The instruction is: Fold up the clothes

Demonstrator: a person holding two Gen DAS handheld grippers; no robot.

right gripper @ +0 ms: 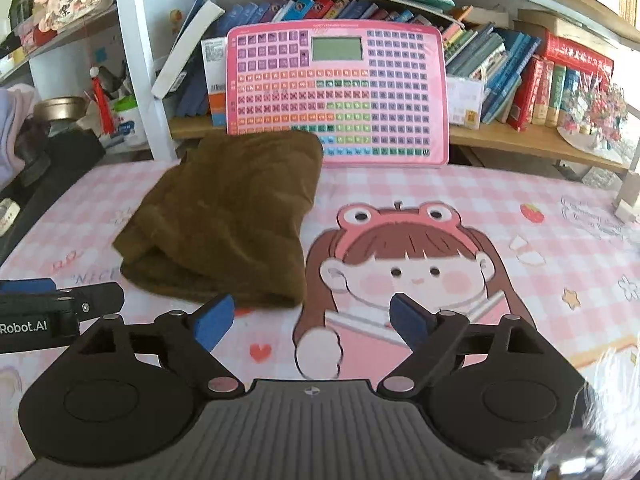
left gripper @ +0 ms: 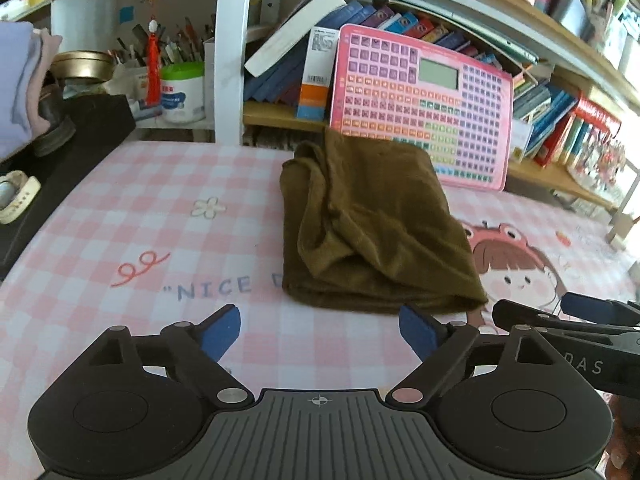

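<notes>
A brown garment (left gripper: 372,224) lies folded into a thick bundle on the pink checked desk mat (left gripper: 160,216); it also shows in the right wrist view (right gripper: 232,220). My left gripper (left gripper: 320,330) is open and empty, just in front of the bundle's near edge. My right gripper (right gripper: 312,322) is open and empty, to the right of the bundle's near corner, over the cartoon girl print (right gripper: 412,272). The right gripper shows at the right edge of the left wrist view (left gripper: 580,320), and the left gripper at the left edge of the right wrist view (right gripper: 52,304).
A pink keyboard toy (left gripper: 424,108) leans against the bookshelf (left gripper: 560,120) right behind the garment, also in the right wrist view (right gripper: 336,92). A black box (left gripper: 80,136) with jars and folded pale clothes (left gripper: 20,80) stands at the left.
</notes>
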